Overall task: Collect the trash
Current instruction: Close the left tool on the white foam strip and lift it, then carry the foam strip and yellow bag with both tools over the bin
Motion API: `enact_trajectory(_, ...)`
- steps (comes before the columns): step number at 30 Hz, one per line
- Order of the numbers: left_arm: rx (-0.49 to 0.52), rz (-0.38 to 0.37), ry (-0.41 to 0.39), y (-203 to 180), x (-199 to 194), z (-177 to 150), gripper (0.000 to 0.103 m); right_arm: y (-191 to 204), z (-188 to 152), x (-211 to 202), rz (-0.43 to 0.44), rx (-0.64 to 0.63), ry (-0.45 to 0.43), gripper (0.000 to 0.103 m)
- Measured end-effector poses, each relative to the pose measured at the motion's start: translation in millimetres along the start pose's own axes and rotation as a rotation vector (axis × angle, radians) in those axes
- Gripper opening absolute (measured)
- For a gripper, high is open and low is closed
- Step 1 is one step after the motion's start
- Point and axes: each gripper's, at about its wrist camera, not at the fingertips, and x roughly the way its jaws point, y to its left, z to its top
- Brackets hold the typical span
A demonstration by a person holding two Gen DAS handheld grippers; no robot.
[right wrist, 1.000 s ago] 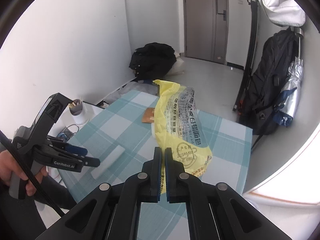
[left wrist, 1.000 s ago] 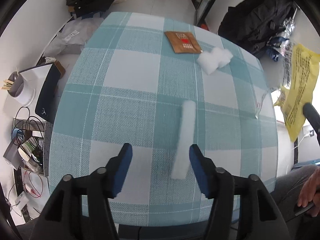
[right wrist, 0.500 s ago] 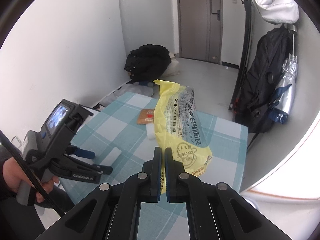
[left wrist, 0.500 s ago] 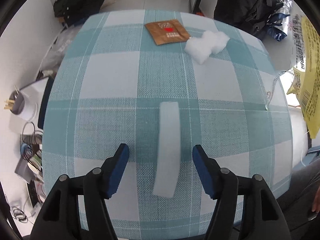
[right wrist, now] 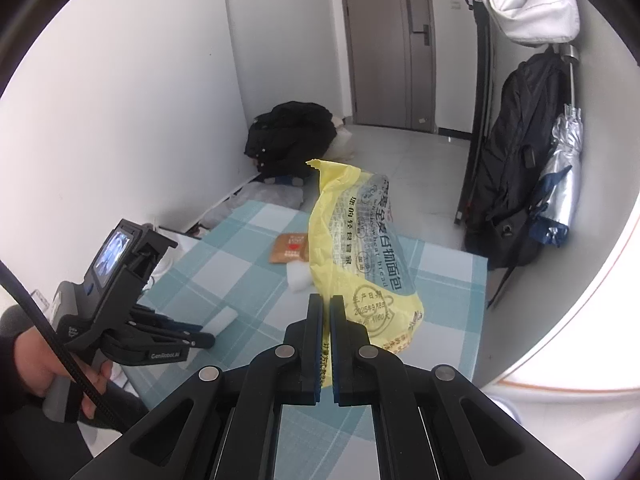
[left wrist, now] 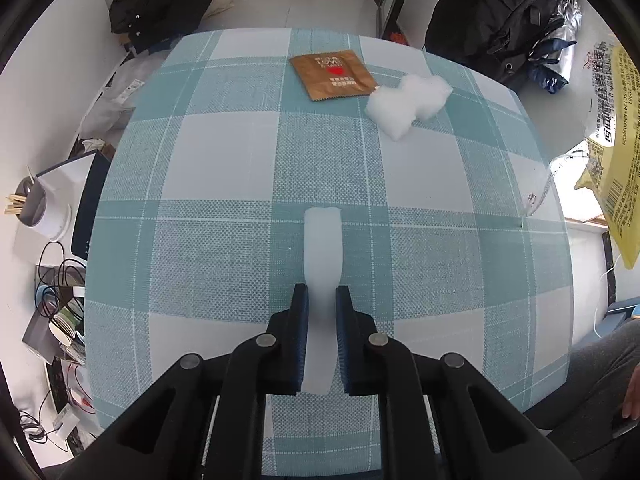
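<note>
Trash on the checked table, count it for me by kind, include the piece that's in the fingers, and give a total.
White foam strip, between the left gripper fingers: 1
White fluffy wad: 1
Brown flat packet: 1
Total: 3

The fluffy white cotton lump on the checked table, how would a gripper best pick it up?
Probably from above, pinching across the narrow waist of the fluffy white cotton lump between its two lobes. It lies loose on the teal checked tablecloth, its corner beside the brown foil sachet, so closing away from that corner would avoid snagging it.
</note>
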Motion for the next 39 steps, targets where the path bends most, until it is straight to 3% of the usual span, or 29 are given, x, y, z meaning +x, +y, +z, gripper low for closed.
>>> enact_trajectory(12,0.015,-0.049,-0.089,-29,-36,8,0.008,-22,13,-36,0.005,0.042,-0.086,0.003)
enact_trajectory(21,0.137,-0.19,-0.207,-110,-88,37,0.007,-82,33,-103,-0.07,0.115,-0.208,0.003)
enact_trajectory(26,0.215,-0.279,-0.213,-169,-89,58,0.008,-131,36,-142,-0.158,0.16,-0.248,0.003)
enact_trajectory(31,0.293,-0.364,-0.194,-230,-75,73,0.008,-190,19,-171,-0.221,0.296,-0.26,0.003)
enact_trajectory(39,0.367,-0.447,-0.077,-300,-24,81,0.008,-252,-40,-158,-0.237,0.474,-0.165,0.003)
